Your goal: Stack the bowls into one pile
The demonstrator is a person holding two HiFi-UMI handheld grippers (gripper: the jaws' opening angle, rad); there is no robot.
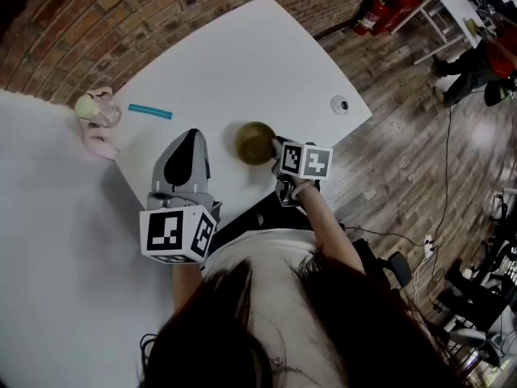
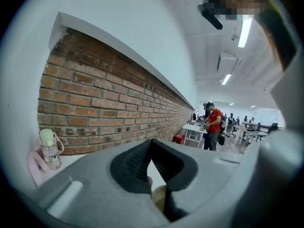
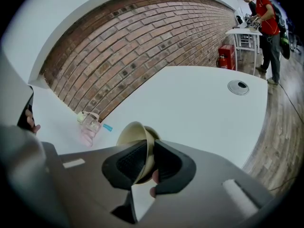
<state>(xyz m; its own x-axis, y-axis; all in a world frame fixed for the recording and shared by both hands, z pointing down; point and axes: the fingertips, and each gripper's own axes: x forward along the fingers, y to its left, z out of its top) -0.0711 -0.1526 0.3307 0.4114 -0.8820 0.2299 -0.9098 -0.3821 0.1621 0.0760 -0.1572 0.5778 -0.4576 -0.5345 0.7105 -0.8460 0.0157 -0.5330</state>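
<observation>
My right gripper [image 1: 279, 153] [image 3: 148, 144] is clenched on the bowl [image 1: 255, 142] [image 3: 135, 134]. In the right gripper view one pad sits inside the rim and one outside, pinching the wall. The bowl is over the table [image 1: 242, 47], close to its near edge and about midway along it. I can't tell whether it rests on the top or hangs just clear of it.

My left gripper [image 1: 191, 140] [image 2: 152, 144] is closed tip to tip with nothing between the pads. It is also over the table's near edge, toward the left corner.

At that left corner stands a bottle [image 1: 98, 110] [image 2: 49, 148] [image 3: 88, 122] with a pink strap, and a blue stick [image 1: 150, 111] [image 3: 108, 127] lies flat on the top by the same corner. A round grommet [image 1: 340, 104] [image 3: 238, 87] is set in the table near its right edge.

A brick wall [image 2: 118, 103] runs along the table's far side. Off the far right corner, red extinguishers [image 1: 388, 6] [image 3: 225, 56] stand against it.
</observation>
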